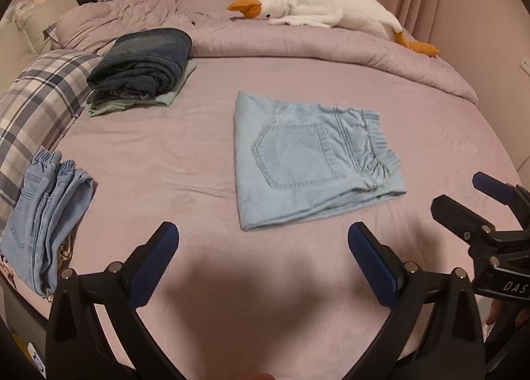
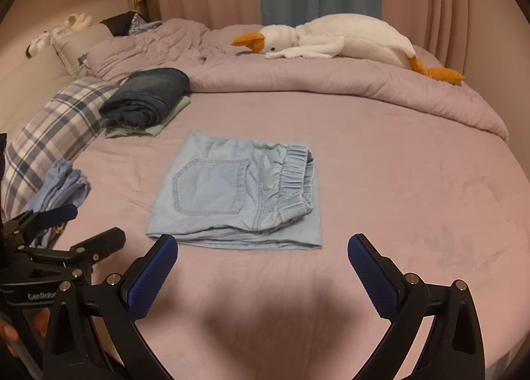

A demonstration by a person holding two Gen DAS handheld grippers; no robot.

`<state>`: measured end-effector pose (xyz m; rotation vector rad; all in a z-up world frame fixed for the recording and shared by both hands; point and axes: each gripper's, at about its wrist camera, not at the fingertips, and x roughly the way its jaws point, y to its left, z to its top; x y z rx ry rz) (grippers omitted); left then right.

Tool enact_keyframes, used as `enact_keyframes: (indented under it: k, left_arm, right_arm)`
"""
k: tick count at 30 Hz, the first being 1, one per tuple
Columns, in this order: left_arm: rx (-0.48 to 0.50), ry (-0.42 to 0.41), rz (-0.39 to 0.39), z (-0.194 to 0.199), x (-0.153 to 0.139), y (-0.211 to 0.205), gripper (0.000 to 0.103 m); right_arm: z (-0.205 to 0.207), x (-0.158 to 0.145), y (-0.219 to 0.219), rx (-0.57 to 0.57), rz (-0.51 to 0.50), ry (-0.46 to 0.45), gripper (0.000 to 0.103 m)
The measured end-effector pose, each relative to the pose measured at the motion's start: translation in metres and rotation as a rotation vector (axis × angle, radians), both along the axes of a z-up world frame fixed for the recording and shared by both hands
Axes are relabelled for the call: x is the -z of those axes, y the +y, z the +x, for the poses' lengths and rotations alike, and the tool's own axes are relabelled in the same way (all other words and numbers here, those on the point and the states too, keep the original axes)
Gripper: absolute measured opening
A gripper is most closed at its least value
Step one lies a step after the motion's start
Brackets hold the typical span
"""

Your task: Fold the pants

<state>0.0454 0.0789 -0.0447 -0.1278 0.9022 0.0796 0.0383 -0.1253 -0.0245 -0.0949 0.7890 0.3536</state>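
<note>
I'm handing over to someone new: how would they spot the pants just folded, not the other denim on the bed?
Start from the pink bed sheet with the white goose plush along its far side. In the sheet's middle lies the folded light-blue pants, alone. Unlike the dark jeans stack and the crumpled pair by the plaid pillow, it is a flat square, back pocket up.

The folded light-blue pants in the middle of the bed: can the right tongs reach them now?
Probably yes: the right tongs are open, and only bare sheet lies before the folded light-blue pants.
</note>
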Motion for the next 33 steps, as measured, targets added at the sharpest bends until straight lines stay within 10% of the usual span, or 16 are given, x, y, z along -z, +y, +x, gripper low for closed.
enact_keyframes:
  k: [33]
  left_arm:
    - [-0.016, -0.013, -0.006, -0.007, -0.005, 0.003, 0.102]
  right_arm:
    - [-0.007, -0.002, 0.004, 0.009, -0.008, 0.008, 0.102]
